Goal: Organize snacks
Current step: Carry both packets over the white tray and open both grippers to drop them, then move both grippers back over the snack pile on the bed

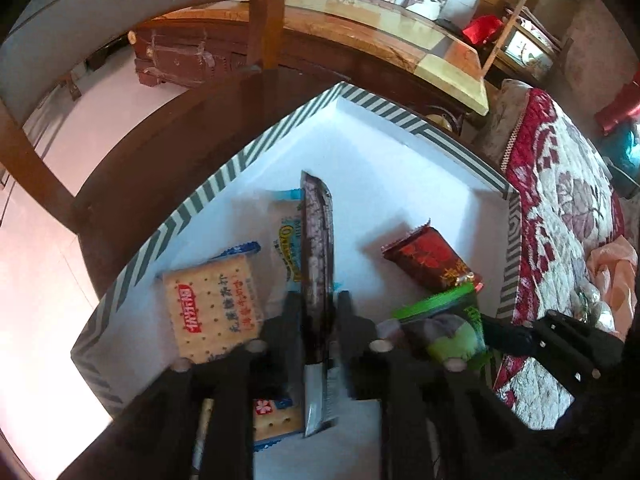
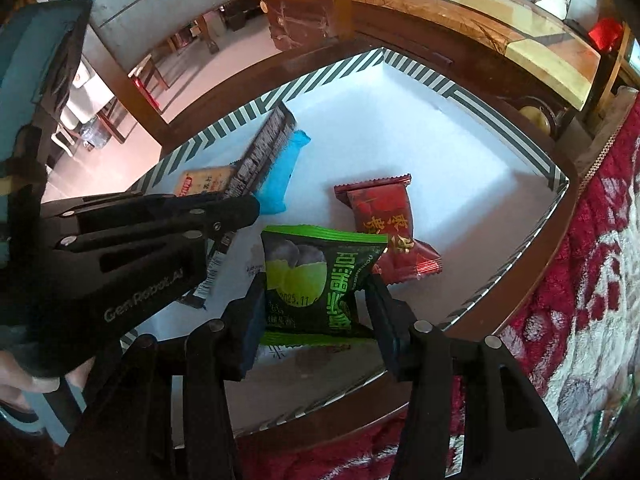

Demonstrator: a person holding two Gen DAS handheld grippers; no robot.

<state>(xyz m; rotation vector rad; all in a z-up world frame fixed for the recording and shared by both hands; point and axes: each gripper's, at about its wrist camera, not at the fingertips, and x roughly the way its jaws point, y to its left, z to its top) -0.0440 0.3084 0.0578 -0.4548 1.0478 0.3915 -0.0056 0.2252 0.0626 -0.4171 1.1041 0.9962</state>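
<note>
While my left fingers [image 1: 316, 308] pinch the dark bar [image 1: 317, 248] edge-up over the striped box [image 1: 224, 176], my right fingers [image 2: 316, 300] clamp the green packet [image 2: 320, 276] just above its floor; next, I judge, both need setting down and releasing.

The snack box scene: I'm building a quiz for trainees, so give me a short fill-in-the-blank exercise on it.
1. The left gripper is shut on a long ____ snack bar.
2. The right gripper holds the ____ packet.
3. The red packet lies inside the box with the ____ rim.

Missing words: dark; green; striped
</note>
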